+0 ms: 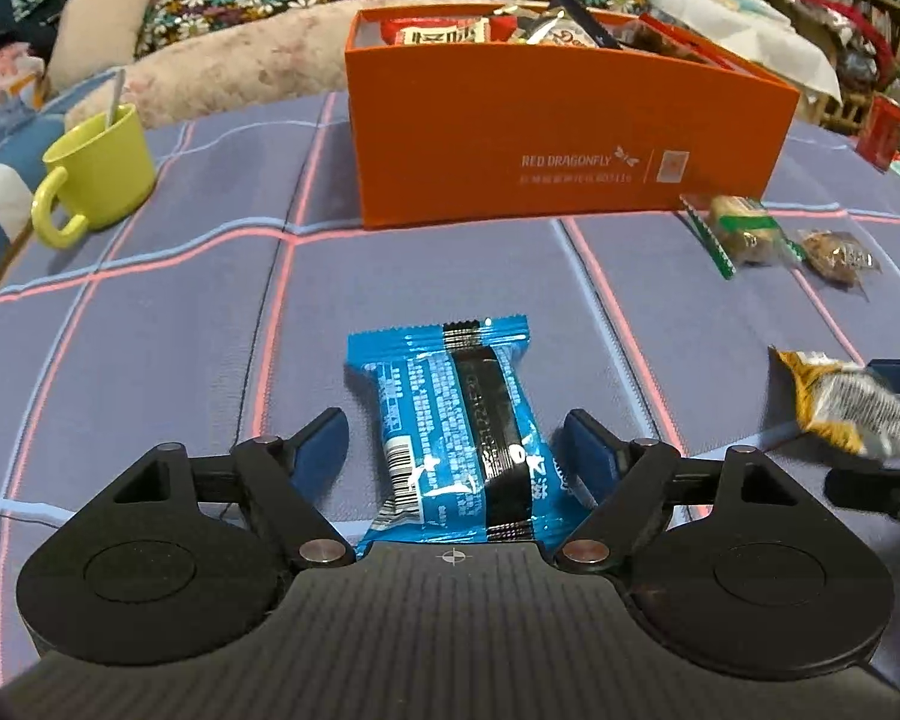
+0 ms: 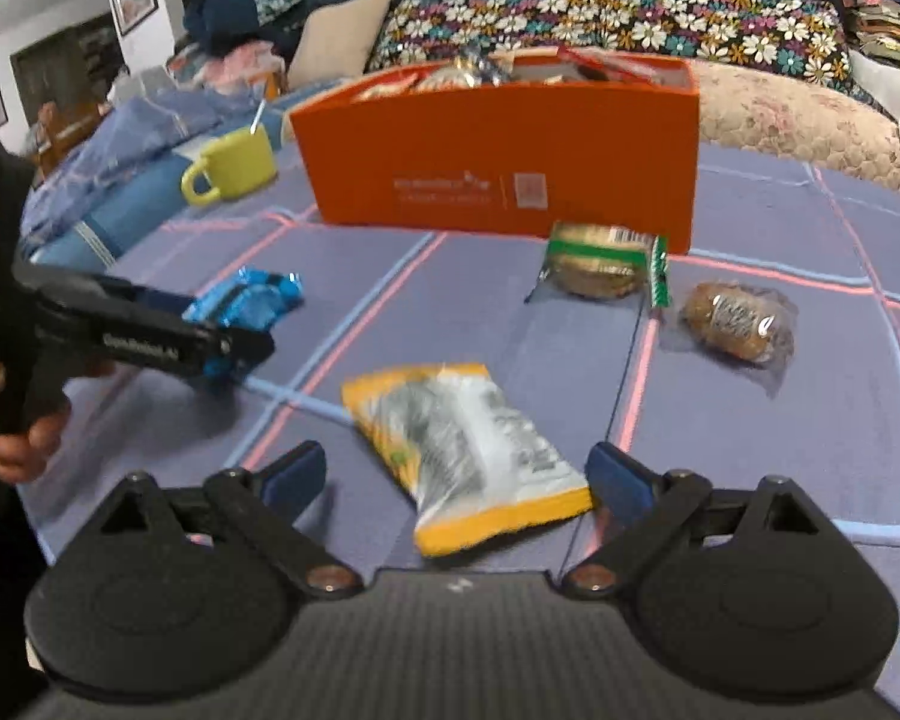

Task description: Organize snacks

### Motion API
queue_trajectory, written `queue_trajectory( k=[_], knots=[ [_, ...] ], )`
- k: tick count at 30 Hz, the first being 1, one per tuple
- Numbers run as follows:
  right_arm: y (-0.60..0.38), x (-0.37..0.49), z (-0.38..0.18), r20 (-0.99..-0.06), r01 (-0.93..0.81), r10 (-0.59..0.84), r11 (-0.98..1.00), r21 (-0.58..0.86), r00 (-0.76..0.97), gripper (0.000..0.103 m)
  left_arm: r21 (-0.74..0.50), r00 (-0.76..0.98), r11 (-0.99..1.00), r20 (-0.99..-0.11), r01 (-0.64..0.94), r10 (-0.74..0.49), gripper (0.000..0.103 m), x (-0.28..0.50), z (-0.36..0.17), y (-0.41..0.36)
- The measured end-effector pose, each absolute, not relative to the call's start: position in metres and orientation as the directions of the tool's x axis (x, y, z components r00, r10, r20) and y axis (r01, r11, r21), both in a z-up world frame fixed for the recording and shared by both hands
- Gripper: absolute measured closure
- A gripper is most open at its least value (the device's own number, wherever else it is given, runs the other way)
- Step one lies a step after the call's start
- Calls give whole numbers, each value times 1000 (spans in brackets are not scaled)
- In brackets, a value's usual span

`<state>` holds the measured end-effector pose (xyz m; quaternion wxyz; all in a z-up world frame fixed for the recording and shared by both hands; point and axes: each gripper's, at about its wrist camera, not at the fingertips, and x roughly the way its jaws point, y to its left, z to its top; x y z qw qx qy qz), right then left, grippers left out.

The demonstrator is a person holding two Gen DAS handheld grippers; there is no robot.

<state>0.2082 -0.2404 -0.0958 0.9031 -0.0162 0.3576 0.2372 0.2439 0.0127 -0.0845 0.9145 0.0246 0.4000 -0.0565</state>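
A blue snack packet (image 1: pixel 450 426) lies flat on the purple checked cloth, between the spread fingers of my left gripper (image 1: pixel 453 438). The left pad stands clear of it and the right pad is close beside it. The right wrist view shows that gripper (image 2: pixel 234 348) low over the blue packet (image 2: pixel 252 294). A yellow and white packet (image 2: pixel 468 456) lies between the wide fingers of my right gripper (image 2: pixel 456 468), with gaps on both sides. Behind stands the orange box (image 1: pixel 570 138) with several snacks inside. A green-wrapped cookie (image 2: pixel 600 264) and a clear-wrapped brown snack (image 2: pixel 738 318) lie in front of the box.
A yellow-green cup (image 1: pixel 99 171) with a spoon stands at the left, beside the box. Pillows and a flowered cushion (image 2: pixel 570 24) lie behind the cloth. Folded blue fabric (image 2: pixel 108 180) sits at the left edge. A hand (image 2: pixel 24 444) holds the left gripper's handle.
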Motion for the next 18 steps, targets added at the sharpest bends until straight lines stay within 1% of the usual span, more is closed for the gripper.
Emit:
queue_trajectory(
  k=[1, 2, 4, 6, 7, 9, 11, 14, 18],
  knots=[
    [-238, 208, -97, -654, -448, 410, 886, 120, 636, 9, 0, 674, 993, -734, 122, -83, 42, 244, -84, 12],
    [-235, 208, -98, -653, -454, 402, 886, 100, 642, 9, 0, 672, 993, -736, 121, -82, 34, 244, -85, 12],
    [-229, 207, -100, -655, -462, 376, 886, 47, 655, 9, 0, 671, 993, -737, 115, -78, 29, 244, -86, 11],
    [-221, 208, -99, -673, -472, 347, 882, -4, 653, 9, 0, 672, 993, -736, 116, -79, 29, 243, -86, 11],
    [-221, 209, -97, -681, -472, 355, 881, 15, 641, 9, -3, 672, 993, -737, 117, -81, 30, 243, -86, 11],
    [-223, 210, -91, -665, -479, 388, 876, 52, 638, 10, -2, 674, 993, -734, 118, -81, 29, 242, -86, 11],
    [-222, 212, -89, -666, -479, 393, 876, 60, 635, 10, -2, 678, 993, -731, 117, -81, 28, 243, -87, 11],
    [-219, 215, -94, -690, -479, 399, 874, 86, 604, 9, -3, 680, 994, -730, 108, -76, 28, 244, -86, 10],
    [-214, 210, -97, -679, -487, 388, 872, 51, 623, 9, -3, 680, 995, -730, 96, -68, 26, 245, -87, 9]
  ],
)
